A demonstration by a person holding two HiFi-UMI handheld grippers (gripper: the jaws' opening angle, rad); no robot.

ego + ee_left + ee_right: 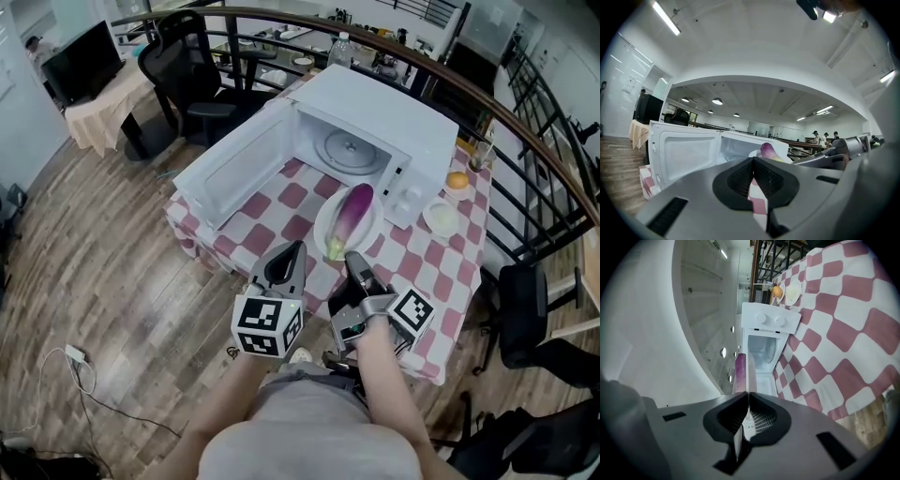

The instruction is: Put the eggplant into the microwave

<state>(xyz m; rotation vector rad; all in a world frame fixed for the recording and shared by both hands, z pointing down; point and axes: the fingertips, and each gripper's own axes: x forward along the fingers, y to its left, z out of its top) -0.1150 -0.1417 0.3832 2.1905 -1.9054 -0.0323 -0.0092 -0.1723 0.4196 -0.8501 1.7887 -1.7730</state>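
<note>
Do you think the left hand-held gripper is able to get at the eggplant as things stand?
Probably yes: the eggplant lies uncovered on its plate just ahead of the left hand-held gripper, though its jaws are shut.

A glossy purple eggplant [353, 214] with a pale green end lies lengthwise on a round white plate [322, 223], just in front of the boxy white microwave [398, 112]. The microwave's door [234, 167] is swung wide open, showing its glass turntable [349, 150].

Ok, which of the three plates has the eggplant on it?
The large plate directly in front of the open microwave holds the eggplant. The far small plate carries an orange fruit; the nearer small plate has no eggplant.
</note>
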